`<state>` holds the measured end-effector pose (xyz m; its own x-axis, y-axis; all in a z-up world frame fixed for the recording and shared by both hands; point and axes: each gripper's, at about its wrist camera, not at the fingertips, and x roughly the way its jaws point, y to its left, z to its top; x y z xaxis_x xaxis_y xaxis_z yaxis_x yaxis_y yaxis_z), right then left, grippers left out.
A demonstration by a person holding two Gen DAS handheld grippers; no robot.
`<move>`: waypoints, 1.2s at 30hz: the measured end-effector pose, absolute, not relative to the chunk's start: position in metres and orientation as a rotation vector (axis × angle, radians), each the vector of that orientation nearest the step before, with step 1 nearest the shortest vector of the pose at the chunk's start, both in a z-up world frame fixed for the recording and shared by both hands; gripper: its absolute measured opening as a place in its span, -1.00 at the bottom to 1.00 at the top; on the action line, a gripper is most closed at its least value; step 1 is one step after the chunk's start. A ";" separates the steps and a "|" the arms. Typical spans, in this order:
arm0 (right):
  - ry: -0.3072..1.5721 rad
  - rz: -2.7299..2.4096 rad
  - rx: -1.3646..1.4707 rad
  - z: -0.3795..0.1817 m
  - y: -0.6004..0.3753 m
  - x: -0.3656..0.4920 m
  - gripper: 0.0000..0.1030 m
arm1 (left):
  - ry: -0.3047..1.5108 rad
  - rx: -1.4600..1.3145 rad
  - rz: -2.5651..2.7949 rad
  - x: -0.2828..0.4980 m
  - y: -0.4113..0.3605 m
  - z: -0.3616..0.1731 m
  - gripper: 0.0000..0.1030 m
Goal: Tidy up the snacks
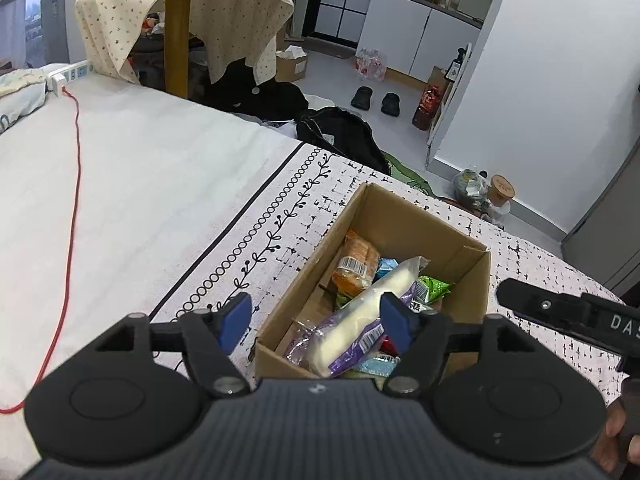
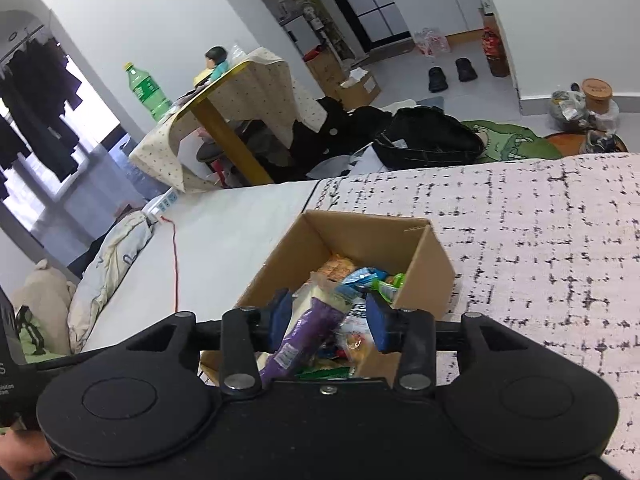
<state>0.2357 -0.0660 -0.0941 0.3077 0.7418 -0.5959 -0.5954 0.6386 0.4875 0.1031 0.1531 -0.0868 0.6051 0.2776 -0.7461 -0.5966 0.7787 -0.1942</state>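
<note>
An open cardboard box (image 1: 420, 208) (image 2: 360, 236) sits on a patterned blanket and holds several snack packets. A long white snack in a purple wrapper (image 1: 360, 320) lies slanted on top of the pile. My left gripper (image 1: 316, 324) hovers over the box's near end, open, with this snack below and between its blue pads. My right gripper (image 2: 330, 320) is also open over the box, and the wrapper's purple end (image 2: 308, 336) lies between its pads. An orange cracker packet (image 1: 356, 264) (image 2: 338, 266), a blue packet (image 1: 386, 266) and a green packet (image 1: 434, 288) lie deeper in.
The box stands on a bed with a black-and-white patterned blanket (image 1: 280, 216) and a plain sheet. A red cable (image 1: 72, 216) runs from a power strip (image 1: 72, 74). A pillow (image 2: 108, 264) lies left. Beyond the edge are a black bag (image 1: 340, 132) and a cloth-covered table (image 1: 224, 12).
</note>
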 end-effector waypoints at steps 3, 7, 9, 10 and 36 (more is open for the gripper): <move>0.900 0.874 0.202 -0.094 -0.074 0.238 -0.16 | 0.774 -0.461 0.539 0.104 0.154 -0.087 0.51; 0.900 0.843 0.206 -0.091 -0.085 0.240 -0.09 | 0.790 -0.454 0.554 0.105 0.152 -0.085 0.55; 0.907 0.819 0.214 -0.088 -0.092 0.243 -0.07 | 0.788 -0.457 0.550 0.105 0.151 -0.083 0.55; 0.909 0.811 0.219 -0.087 -0.095 0.243 -0.05 | 0.788 -0.458 0.544 0.105 0.150 -0.080 0.55; 0.785 0.671 0.095 -0.012 -0.188 0.202 1.00 | 0.709 -0.426 0.386 0.071 0.100 -0.014 1.00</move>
<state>0.2022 -0.1881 -0.0118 0.5134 0.5907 -0.6225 -0.5229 0.7905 0.3189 0.0710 0.0995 -0.0140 0.6961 0.1936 -0.6913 -0.4754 0.8459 -0.2418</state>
